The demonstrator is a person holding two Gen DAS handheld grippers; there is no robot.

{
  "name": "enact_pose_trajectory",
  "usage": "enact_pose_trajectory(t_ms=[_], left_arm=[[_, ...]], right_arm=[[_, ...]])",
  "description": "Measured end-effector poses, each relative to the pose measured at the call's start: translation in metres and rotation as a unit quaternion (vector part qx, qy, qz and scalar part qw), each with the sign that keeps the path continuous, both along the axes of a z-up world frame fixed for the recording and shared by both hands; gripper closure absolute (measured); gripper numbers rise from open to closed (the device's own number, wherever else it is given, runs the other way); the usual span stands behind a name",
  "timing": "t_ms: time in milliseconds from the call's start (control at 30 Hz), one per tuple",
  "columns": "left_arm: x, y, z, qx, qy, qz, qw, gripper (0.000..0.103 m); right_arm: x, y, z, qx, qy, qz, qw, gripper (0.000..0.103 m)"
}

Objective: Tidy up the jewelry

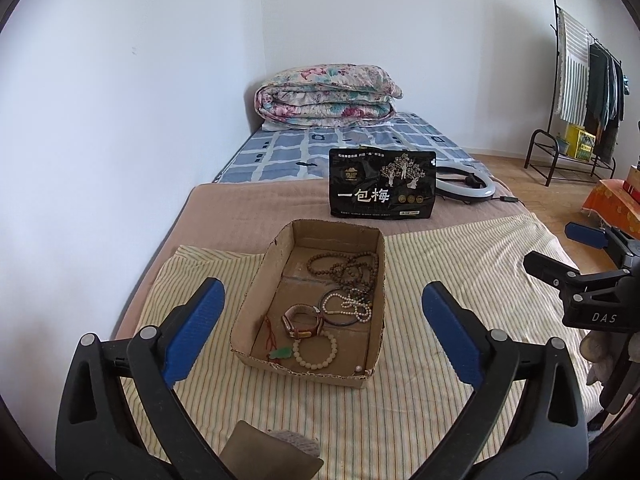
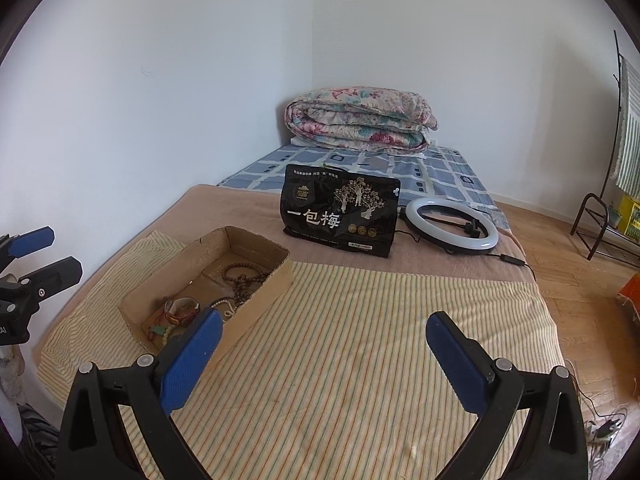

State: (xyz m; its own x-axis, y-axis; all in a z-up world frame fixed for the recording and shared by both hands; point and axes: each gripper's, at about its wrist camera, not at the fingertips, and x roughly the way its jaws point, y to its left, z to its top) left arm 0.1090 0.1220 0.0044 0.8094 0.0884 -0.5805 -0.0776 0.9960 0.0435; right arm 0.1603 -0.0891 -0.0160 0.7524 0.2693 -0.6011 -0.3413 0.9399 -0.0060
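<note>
Hovering: left gripper (image 1: 322,332) spread wide, empty, over cardboard box (image 1: 256,304) | right gripper (image 2: 324,354) spread wide, empty, above striped cloth (image 2: 380,320) right of box | jewelry: watch (image 1: 303,321), bead bracelet (image 1: 315,349), brown bead necklace (image 1: 344,266) inside box | black bag (image 1: 382,184) far behind

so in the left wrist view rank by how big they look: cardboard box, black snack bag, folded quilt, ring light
1. cardboard box, though it is nearest the camera
2. folded quilt
3. black snack bag, close to the quilt, so unsure
4. ring light, partly hidden behind the bag
</note>
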Motion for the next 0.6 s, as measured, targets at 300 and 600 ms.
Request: enact_pose_trajectory(t_ms=[300,600], left_arm=[[0.001,-0.012,-0.001,0.010,0.005,-0.008,0.9999,0.000],[0.002,-0.014,-0.001,0.008,0.005,-0.006,0.9999,0.000]], right_arm=[[-0.002,-0.012,-0.005,-0.008,0.001,-0.014,1.000,0.000],[-0.003,-0.012,-0.005,-0.008,0.000,-0.013,1.000,0.000]])
